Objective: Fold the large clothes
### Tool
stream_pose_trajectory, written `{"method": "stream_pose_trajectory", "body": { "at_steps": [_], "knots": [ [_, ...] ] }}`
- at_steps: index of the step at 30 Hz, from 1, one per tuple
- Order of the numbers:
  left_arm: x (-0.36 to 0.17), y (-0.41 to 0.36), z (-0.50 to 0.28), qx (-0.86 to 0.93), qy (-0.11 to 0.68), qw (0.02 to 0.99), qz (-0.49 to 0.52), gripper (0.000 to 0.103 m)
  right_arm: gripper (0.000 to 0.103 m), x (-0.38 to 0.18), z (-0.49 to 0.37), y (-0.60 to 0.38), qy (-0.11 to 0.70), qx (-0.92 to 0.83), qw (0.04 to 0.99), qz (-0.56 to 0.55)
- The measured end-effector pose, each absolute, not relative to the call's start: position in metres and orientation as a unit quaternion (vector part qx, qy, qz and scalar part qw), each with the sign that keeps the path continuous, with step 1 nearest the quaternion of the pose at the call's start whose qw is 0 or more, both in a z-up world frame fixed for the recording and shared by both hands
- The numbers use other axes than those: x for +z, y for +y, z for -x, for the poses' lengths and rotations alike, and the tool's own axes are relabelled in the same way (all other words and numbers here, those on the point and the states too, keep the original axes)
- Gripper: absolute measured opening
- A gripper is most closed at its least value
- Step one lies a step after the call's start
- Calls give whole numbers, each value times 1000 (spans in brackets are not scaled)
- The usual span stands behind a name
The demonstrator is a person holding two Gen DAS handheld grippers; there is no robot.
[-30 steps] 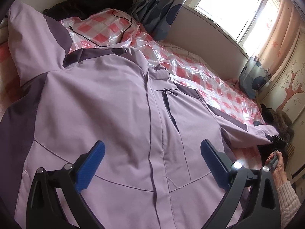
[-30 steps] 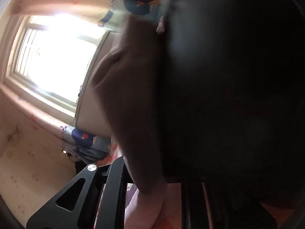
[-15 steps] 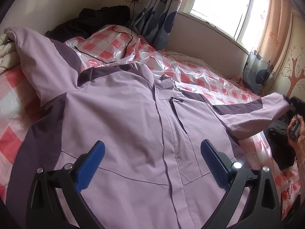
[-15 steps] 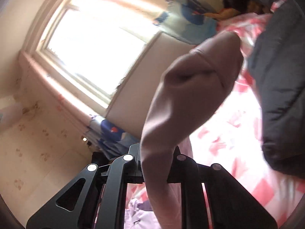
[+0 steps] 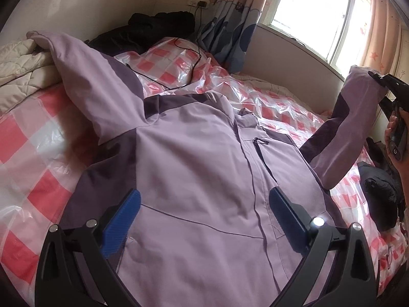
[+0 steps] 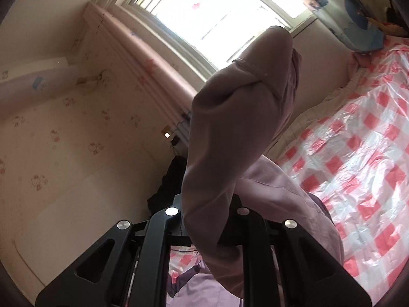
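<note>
A lilac jacket (image 5: 194, 158) with dark purple panels lies front up on the bed, zipper closed. Its one sleeve (image 5: 84, 76) stretches to the far left over a cream quilt. My left gripper (image 5: 204, 212) is open and empty, hovering over the jacket's lower front. My right gripper (image 5: 381, 81) is shut on the cuff of the other sleeve (image 5: 358, 117) and holds it raised at the right. In the right wrist view the sleeve (image 6: 237, 138) fills the middle, pinched between the closed jaws of the right gripper (image 6: 209, 220).
The bed has a red and white checked cover under clear plastic (image 5: 268, 102). A cream quilt (image 5: 23, 71) lies at the left, dark clothes (image 5: 158, 28) at the back, another dark garment (image 5: 381, 194) at the right. A black cable (image 5: 189, 76) crosses the cover. A window (image 5: 314, 7) lies beyond.
My right gripper has lifted the sleeve off the bed, up and inward toward the jacket's body. My left gripper has drawn back a little, staying open over the jacket.
</note>
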State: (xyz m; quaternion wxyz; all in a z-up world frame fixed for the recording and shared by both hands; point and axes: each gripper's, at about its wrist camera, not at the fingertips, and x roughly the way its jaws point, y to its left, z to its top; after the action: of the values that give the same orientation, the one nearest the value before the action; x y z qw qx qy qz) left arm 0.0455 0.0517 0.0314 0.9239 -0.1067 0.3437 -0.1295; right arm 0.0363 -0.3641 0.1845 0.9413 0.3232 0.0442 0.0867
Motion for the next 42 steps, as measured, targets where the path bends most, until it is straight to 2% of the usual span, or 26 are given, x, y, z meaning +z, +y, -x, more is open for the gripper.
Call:
{"method": "stream_pose_trajectory", "body": {
  "at_steps": [8, 18, 24, 26, 29, 32, 34, 38, 42],
  "knots": [
    [37, 80, -45, -112, 347, 923, 122, 96, 13, 143, -90, -233, 118, 148, 944, -270],
    [35, 119, -53, -81, 364, 913, 164, 96, 14, 14, -145, -91, 264, 175, 929, -192],
    [32, 124, -55, -77, 376, 905, 181, 96, 21, -40, -153, -62, 324, 173, 918, -150],
    [31, 124, -56, -77, 379, 904, 183, 96, 30, -56, -155, -53, 343, 179, 912, -137],
    [30, 124, -56, -77, 383, 902, 183, 96, 55, -71, -158, -38, 370, 192, 900, -127],
    [28, 123, -57, -74, 388, 901, 183, 96, 71, -71, -159, -23, 388, 193, 894, -116],
    [27, 123, -58, -73, 390, 900, 181, 96, 95, -66, -155, -16, 387, 218, 887, -129],
    [26, 122, -58, -72, 395, 899, 176, 96, 96, -55, -149, 2, 390, 262, 873, -130],
    [27, 123, -58, -73, 394, 899, 175, 96, 96, -48, -155, -3, 360, 264, 872, -200]
  ]
}}
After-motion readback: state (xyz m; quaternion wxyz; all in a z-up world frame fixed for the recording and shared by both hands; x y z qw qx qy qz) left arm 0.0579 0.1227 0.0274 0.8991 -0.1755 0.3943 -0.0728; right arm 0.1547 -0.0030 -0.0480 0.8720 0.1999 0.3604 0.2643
